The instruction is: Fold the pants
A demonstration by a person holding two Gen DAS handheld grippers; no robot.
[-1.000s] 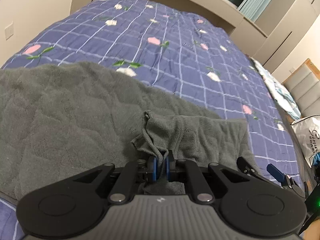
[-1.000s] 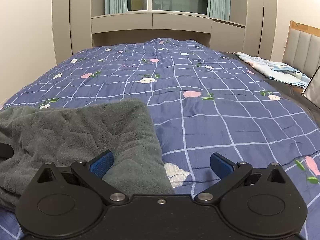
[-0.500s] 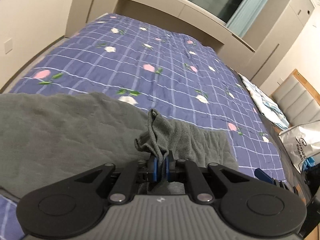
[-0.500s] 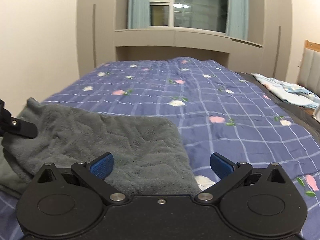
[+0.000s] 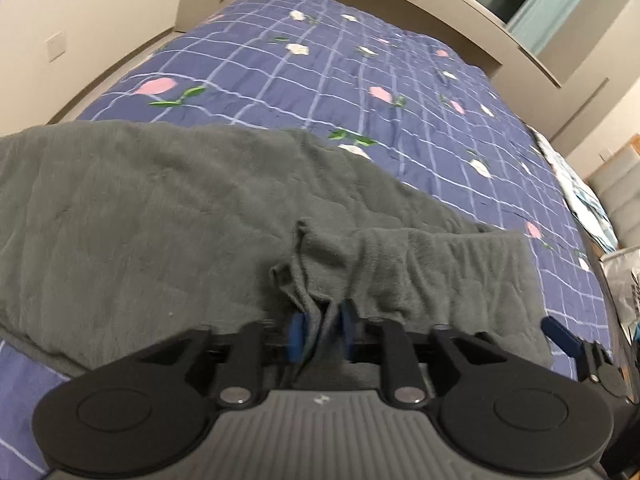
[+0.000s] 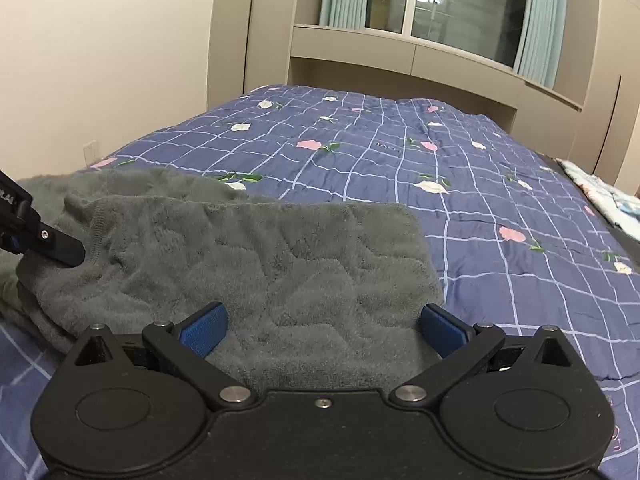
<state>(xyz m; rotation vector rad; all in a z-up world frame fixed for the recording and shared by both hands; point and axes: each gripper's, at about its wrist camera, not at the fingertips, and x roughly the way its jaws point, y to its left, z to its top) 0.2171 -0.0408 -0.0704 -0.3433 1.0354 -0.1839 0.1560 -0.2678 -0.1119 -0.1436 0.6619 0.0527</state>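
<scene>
1. Bedding is filling both views: a blue quilt with a pale grid and pink and white flowers is covering the bed, running back toward beige cabinets under a dark window with teal curtains.
2. Grey fleece pants are lying on the near part of the quilt, spreading wide to the left in the left wrist view; one folded layer is sitting on top of the rest, its straight edge facing the far end of the bed.
3. A crumpled light-blue cloth is lying at the right edge of the bed, well apart from the pants.
4. The right gripper is hovering over the near edge of the folded layer, its blue pads spread wide and pinching nothing; it is released.
5. The left gripper is clenching a bunched ridge of the pants between its blue pads, with only a narrow gap filled by fabric; its black finger is also showing at the left edge of the right wrist view, touching the fleece.
</scene>
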